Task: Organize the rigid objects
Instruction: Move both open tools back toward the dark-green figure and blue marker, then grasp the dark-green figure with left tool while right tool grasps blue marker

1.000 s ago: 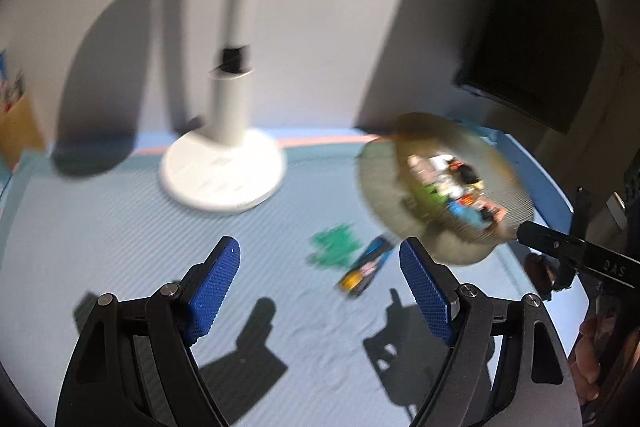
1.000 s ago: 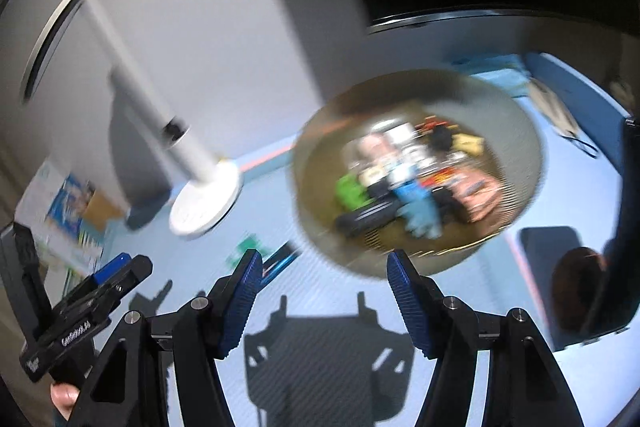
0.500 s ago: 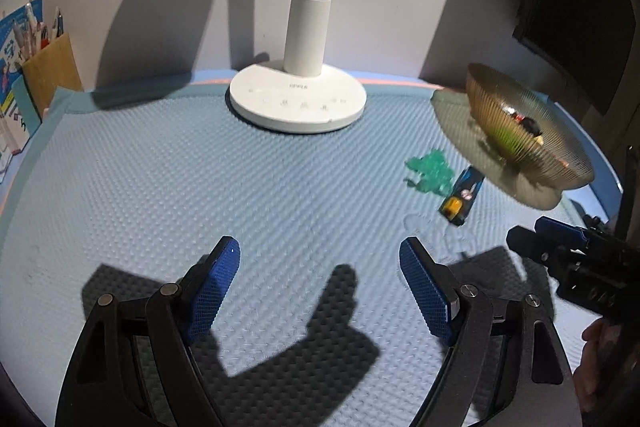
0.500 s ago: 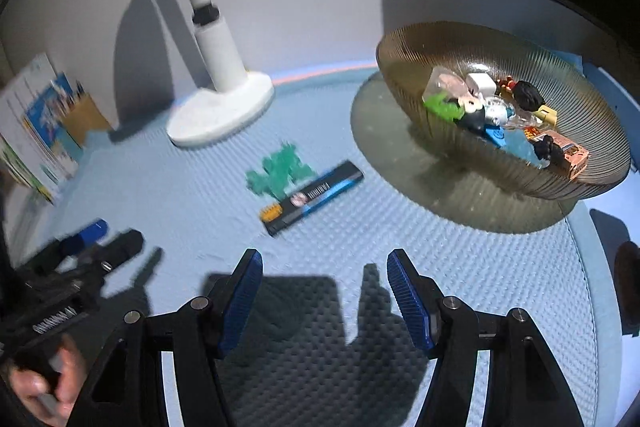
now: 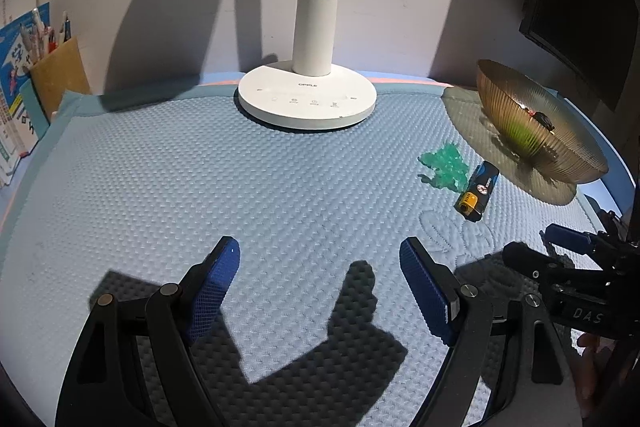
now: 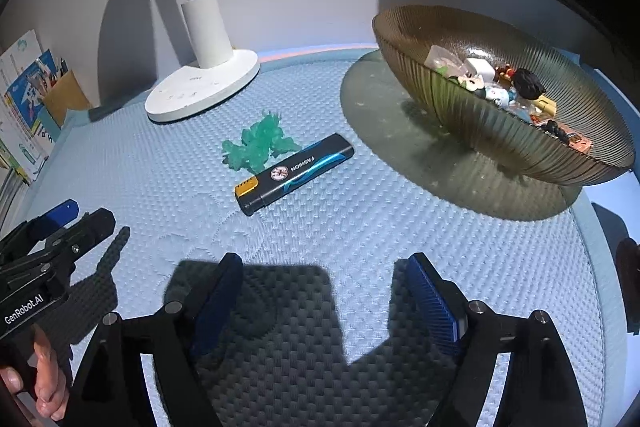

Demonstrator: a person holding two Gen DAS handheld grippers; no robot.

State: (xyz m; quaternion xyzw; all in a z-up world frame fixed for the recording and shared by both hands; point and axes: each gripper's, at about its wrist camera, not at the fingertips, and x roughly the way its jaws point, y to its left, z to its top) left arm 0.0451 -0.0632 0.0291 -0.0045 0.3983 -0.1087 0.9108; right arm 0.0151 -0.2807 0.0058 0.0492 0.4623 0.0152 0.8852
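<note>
My two tongs have pulled back from the bowl (image 6: 500,131) and dropped low over the counter (image 5: 200,187). A second ago the bowl filled my right view; now it sits farther off, and the picture is sharp, not blurry. The left tongs (image 5: 320,291) are open wide and hold nothing. The right tongs (image 6: 320,299) are open and empty too. Two things are left out of the bowl: the lighter (image 6: 294,173) and the green toy (image 6: 258,143). They touch each other, near the bowl, between it and the lamp (image 6: 204,83). I think the lighter comes next, since my right tongs face it.
</note>
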